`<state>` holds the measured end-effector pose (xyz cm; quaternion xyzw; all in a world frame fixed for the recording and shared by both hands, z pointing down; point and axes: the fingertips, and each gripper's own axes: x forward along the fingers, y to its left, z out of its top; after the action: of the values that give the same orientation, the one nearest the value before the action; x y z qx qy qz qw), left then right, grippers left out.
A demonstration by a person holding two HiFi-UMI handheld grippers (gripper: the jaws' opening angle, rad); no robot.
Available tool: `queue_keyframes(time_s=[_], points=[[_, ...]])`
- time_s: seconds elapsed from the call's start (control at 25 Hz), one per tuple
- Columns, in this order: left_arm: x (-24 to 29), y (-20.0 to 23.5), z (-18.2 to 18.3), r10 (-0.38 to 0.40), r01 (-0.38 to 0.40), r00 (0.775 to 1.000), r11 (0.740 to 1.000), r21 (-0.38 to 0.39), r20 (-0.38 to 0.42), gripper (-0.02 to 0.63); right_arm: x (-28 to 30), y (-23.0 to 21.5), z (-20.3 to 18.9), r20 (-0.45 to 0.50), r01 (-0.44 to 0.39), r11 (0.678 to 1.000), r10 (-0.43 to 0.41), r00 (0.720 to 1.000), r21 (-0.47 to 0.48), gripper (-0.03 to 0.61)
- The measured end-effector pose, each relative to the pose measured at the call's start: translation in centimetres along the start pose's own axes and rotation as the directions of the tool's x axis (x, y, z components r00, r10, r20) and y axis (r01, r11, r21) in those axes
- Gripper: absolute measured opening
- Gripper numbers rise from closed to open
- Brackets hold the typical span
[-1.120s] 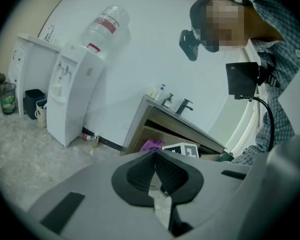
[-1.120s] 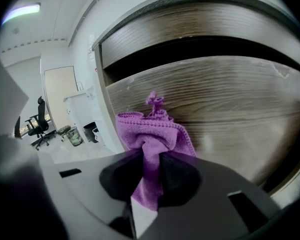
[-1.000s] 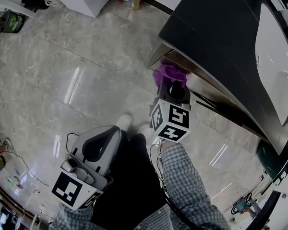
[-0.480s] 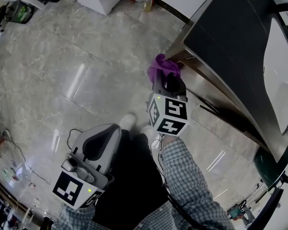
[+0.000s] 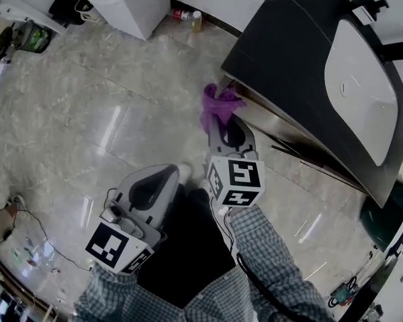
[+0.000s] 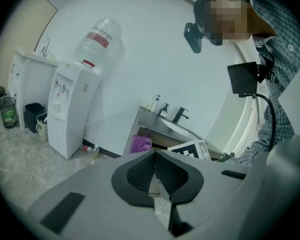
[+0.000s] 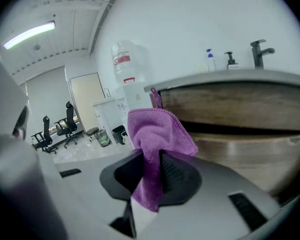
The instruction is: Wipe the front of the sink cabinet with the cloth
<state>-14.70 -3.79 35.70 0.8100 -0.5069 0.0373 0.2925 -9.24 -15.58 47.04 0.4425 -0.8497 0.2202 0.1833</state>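
My right gripper point(image 5: 223, 127) is shut on a purple cloth point(image 5: 216, 104), held at the left end of the sink cabinet's front point(image 5: 292, 143), just under the dark countertop point(image 5: 289, 52). In the right gripper view the cloth point(image 7: 155, 136) bunches up out of the jaws of that gripper point(image 7: 154, 170), beside the wooden cabinet front point(image 7: 240, 109). My left gripper point(image 5: 148, 192) hangs low by the person's leg, away from the cabinet. In its own view the left gripper point(image 6: 156, 176) is shut with nothing between the pads, and the cloth point(image 6: 141, 144) shows small in the distance.
A white basin point(image 5: 359, 86) sits in the countertop, with a faucet point(image 7: 260, 51) and bottles point(image 7: 210, 59) at the back. A water dispenser point(image 6: 70, 111) stands against the wall at the left, small bottles point(image 5: 188, 17) on the floor beside it. Cables lie on the marble floor point(image 5: 87, 113).
The right gripper with the cloth has moved left along the cabinet front, toward its left corner. The head view has shifted. The left gripper stays low.
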Motion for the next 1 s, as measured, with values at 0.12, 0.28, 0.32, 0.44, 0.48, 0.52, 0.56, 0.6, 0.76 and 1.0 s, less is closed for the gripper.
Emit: queue_keyframes(time_s=[0.12,0.28,0.32,0.44,0.48,0.52,0.56,0.6,0.76,1.0], points=[[0.0,-3.2,1.9,-0.042,0.042,0.999,0.999,0.022,-0.009,0.011,-4.8,-1.0,3.0,0.033,0.018,1.000,-0.018,0.999,0.001,0.074],[-0.4,-6.6,4.7,-0.103,0.104,0.995,0.992,0.076,-0.018,0.012,-11.3,-2.5,7.0,0.093,0.074,0.997,-0.075,0.993,0.011,0.074],[-0.5,-7.2,5.5,-0.115,0.116,0.993,0.989,0.094,-0.016,0.011,-12.7,-2.8,7.9,0.109,0.089,0.996,-0.090,0.990,0.014,0.074],[-1.0,-9.5,7.5,-0.148,0.150,0.989,0.980,0.133,-0.020,0.011,-17.4,-3.6,10.1,0.141,0.131,0.991,-0.134,0.981,0.030,0.074],[-1.2,-10.4,8.1,-0.162,0.164,0.986,0.976,0.145,-0.022,0.011,-19.0,-3.8,10.7,0.152,0.146,0.989,-0.150,0.977,0.040,0.074],[-1.5,-11.1,8.6,-0.177,0.179,0.984,0.971,0.156,-0.024,0.011,-20.5,-3.9,11.4,0.164,0.161,0.986,-0.168,0.972,0.053,0.074],[-1.8,-11.7,9.0,-0.192,0.194,0.981,0.967,0.166,-0.026,0.011,-21.9,-4.0,12.0,0.178,0.177,0.982,-0.186,0.966,0.065,0.074],[-2.1,-12.3,9.4,-0.206,0.208,0.978,0.962,0.175,-0.029,0.011,-23.2,-4.0,12.6,0.191,0.193,0.978,-0.204,0.960,0.076,0.074],[-3.3,-14.3,10.1,-0.260,0.262,0.965,0.944,0.199,-0.040,0.011,-27.5,-3.9,13.5,0.228,0.251,0.959,-0.276,0.934,0.134,0.074],[-4.3,-16.7,9.4,-0.333,0.342,0.940,0.913,0.223,-0.078,0.011,-32.3,-3.6,12.0,0.251,0.328,0.921,-0.376,0.892,0.211,0.074]])
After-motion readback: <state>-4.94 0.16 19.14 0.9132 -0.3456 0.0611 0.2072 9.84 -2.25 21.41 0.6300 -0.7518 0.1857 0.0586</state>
